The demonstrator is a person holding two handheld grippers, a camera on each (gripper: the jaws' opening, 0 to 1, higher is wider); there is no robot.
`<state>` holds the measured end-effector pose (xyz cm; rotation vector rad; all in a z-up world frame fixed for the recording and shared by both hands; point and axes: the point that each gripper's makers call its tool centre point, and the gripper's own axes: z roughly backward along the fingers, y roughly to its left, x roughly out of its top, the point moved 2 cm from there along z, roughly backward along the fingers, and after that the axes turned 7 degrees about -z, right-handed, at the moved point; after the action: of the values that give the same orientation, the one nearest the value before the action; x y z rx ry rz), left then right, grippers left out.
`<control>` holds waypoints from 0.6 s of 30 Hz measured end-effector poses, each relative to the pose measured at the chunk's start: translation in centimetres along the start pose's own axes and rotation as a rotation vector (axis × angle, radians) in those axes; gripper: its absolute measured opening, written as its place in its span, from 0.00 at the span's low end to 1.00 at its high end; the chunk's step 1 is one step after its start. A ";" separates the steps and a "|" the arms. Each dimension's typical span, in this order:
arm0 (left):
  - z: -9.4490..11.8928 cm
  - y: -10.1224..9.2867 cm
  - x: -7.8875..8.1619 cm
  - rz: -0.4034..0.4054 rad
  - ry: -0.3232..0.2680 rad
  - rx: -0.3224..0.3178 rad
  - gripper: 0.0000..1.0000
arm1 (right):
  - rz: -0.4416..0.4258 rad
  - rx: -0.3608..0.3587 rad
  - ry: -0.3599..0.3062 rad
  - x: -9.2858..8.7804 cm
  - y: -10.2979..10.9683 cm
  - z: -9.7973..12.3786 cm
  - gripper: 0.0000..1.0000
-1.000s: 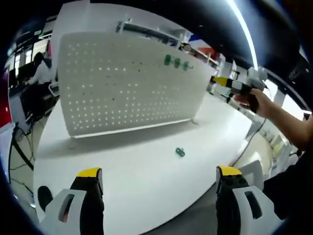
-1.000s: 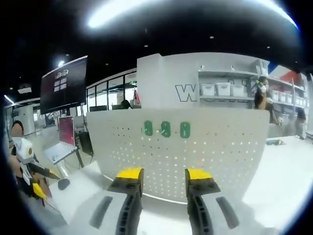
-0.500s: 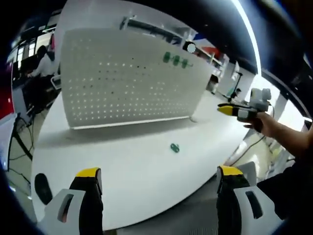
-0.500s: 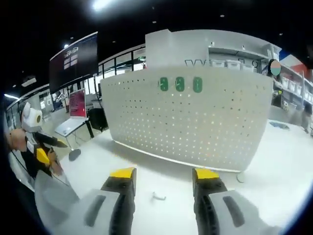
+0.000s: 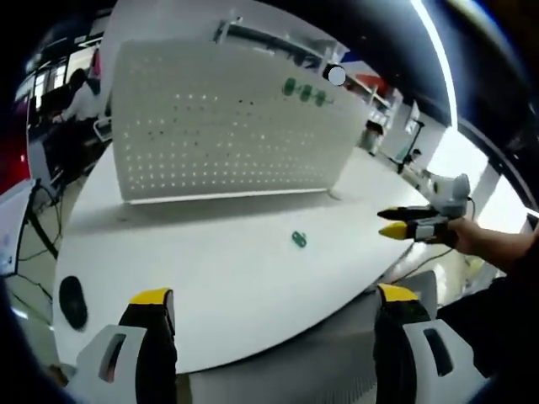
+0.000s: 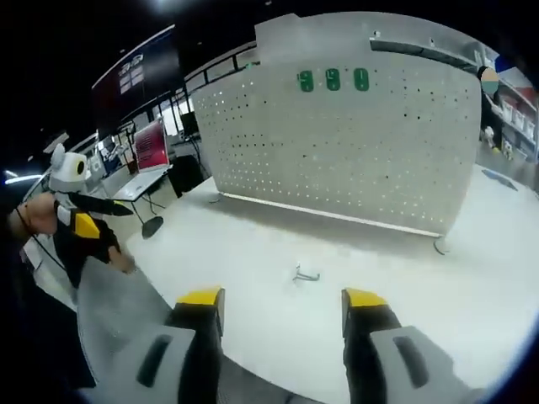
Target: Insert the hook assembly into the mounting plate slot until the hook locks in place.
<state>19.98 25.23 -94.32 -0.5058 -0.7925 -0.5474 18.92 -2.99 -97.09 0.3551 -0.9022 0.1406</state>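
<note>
On the worktop (image 6: 472, 278) your hook (image 6: 305, 274) lies ungrasped before the pegboard (image 6: 354, 151); both grippers, left (image 5: 274, 303) and right (image 6: 282, 300), gape empty. Next: reach down, pinch the hook.

One white pegboard (image 6: 354, 151) carrying three green mounts (image 6: 333, 81); one metal hook (image 6: 305, 274) and one green piece (image 5: 299, 240) on the table (image 5: 219, 269).

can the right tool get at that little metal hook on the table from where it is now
Probably yes. The metal hook lies alone on the bare white table, just ahead of the right tool, whose jaws stand open. Nothing sits between them, and the pegboard stands well behind.
</note>
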 end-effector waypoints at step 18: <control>-4.9 -1.7 -2.8 0.018 0.099 -0.039 0.98 | -0.076 -0.017 0.048 -4.1 -0.2 2.0 0.54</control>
<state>19.82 21.74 -99.08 -0.5176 -0.6836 -0.5677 14.92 -3.76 -99.26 0.3678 -0.8409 0.0713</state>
